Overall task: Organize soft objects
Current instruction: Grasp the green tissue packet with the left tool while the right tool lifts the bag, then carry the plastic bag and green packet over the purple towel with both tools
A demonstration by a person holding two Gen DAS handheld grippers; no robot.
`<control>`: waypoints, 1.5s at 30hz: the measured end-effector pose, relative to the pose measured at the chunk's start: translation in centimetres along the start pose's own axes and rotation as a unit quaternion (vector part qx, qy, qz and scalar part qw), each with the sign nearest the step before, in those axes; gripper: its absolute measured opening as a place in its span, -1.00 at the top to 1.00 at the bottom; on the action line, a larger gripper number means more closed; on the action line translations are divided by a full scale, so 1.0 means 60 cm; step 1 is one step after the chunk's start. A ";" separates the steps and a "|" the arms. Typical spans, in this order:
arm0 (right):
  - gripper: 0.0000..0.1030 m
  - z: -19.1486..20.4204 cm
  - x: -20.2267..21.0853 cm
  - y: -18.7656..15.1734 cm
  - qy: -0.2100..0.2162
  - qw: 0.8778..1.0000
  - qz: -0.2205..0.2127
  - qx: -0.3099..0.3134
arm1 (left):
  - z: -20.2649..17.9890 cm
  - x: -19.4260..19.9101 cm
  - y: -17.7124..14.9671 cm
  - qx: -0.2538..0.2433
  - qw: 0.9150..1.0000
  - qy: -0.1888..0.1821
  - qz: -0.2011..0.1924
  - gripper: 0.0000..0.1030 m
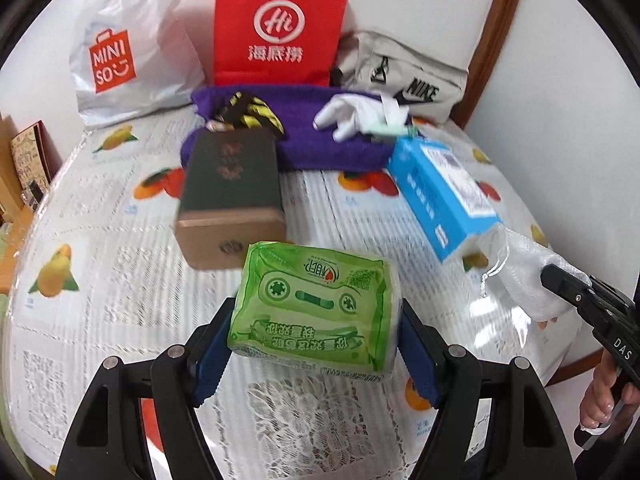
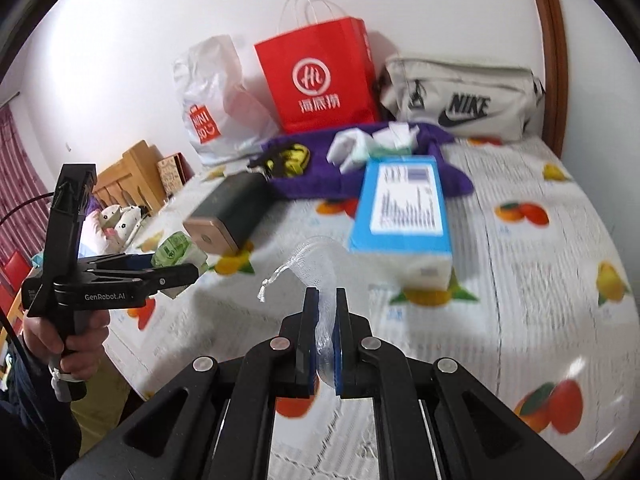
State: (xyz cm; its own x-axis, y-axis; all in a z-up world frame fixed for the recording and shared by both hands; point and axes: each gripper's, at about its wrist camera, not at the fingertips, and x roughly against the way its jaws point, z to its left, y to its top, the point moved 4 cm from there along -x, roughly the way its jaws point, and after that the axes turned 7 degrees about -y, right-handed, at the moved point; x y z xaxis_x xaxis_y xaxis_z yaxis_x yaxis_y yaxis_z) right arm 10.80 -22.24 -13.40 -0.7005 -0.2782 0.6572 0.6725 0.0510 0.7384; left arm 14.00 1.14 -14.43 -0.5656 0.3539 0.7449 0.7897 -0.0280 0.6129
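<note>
- The left gripper (image 1: 316, 344) clasps a soft green plastic-wrapped tissue pack (image 1: 316, 308) between its blue pads; the wrapper bears a cassette-tape drawing and white printed lettering, and its film crinkles at the edges.
- The pack is held above the fruit-printed table cover (image 1: 120, 280), in front of a dark green box with a tan base (image 1: 230, 192).
- The right gripper (image 2: 326, 320) is clenched on a clear plastic pouch with white mesh and a white drawstring (image 2: 316, 264), which rises from between its nearly touching pads.
- A blue and white tissue box (image 2: 402, 208) lies on the cover just beyond the pouch.
- Farther back, a purple cloth (image 1: 320, 152) carries a white glove (image 1: 348, 116); behind it stand a red paper bag (image 1: 280, 28), a white plastic bag (image 1: 128, 40) and a grey fabric bag (image 1: 404, 76).
</note>
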 end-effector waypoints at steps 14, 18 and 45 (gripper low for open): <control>0.89 0.023 -0.013 0.152 0.008 0.998 -0.052 0.018 | 0.033 0.027 0.106 0.011 0.999 0.020 -0.037 -0.44; 0.89 0.015 -0.038 0.192 0.005 0.999 -0.052 0.012 | 0.041 0.014 0.134 0.019 0.999 0.020 -0.036 -0.44; 0.89 -0.043 -0.261 0.360 -0.002 0.999 -0.029 0.013 | 0.108 -0.113 0.293 0.042 0.998 0.030 -0.023 -0.44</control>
State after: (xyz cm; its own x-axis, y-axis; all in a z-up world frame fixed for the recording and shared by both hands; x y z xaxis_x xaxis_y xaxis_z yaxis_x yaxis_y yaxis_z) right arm 36.92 -19.25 -8.10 -0.7390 -0.2777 0.6138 0.6245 0.0594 0.7787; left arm 33.24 4.34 -10.40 -0.6138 0.2954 0.7321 0.7777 0.0668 0.6251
